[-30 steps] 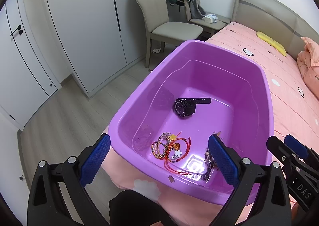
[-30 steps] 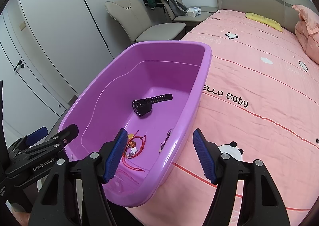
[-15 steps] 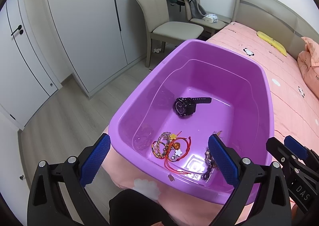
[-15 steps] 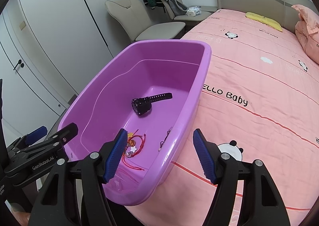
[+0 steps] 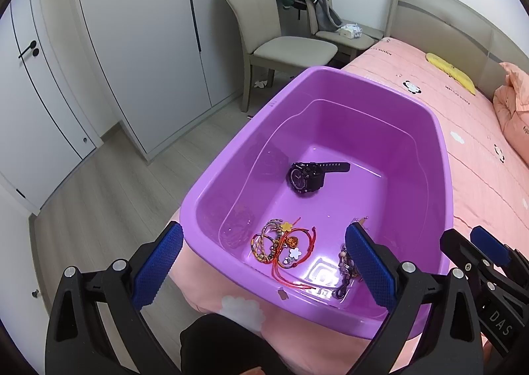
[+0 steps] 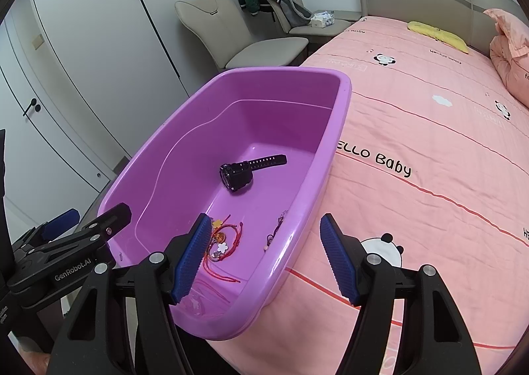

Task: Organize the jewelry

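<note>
A purple plastic tub (image 5: pixel 441 157) (image 6: pixel 344 100) sits on the corner of a pink bed. Inside lie a black watch (image 5: pixel 307 175) (image 6: pixel 238 172), a tangle of red and beaded bracelets (image 5: pixel 281 246) (image 6: pixel 224 241) and a dark beaded chain (image 5: pixel 345 271) (image 6: pixel 276 231) near the front wall. My left gripper (image 5: pixel 263 262) is open and empty, above the tub's near end. My right gripper (image 6: pixel 264 249) is open and empty, over the tub's right rim; the rim runs between its fingers.
The pink bedspread (image 6: pixel 429 130) with panda prints stretches right, with a yellow pillow (image 6: pixel 436 34) and a pink quilt (image 6: pixel 509 54) by the headboard. Beige chairs (image 5: pixel 284 41), one with a green jacket, stand by white wardrobes (image 5: pixel 132 44). Wood floor (image 5: pixel 109 196) lies left of the bed.
The right gripper has shifted slightly, so the tub sits a little nearer its fingers. The left view is almost unchanged. Both grippers stay open.
</note>
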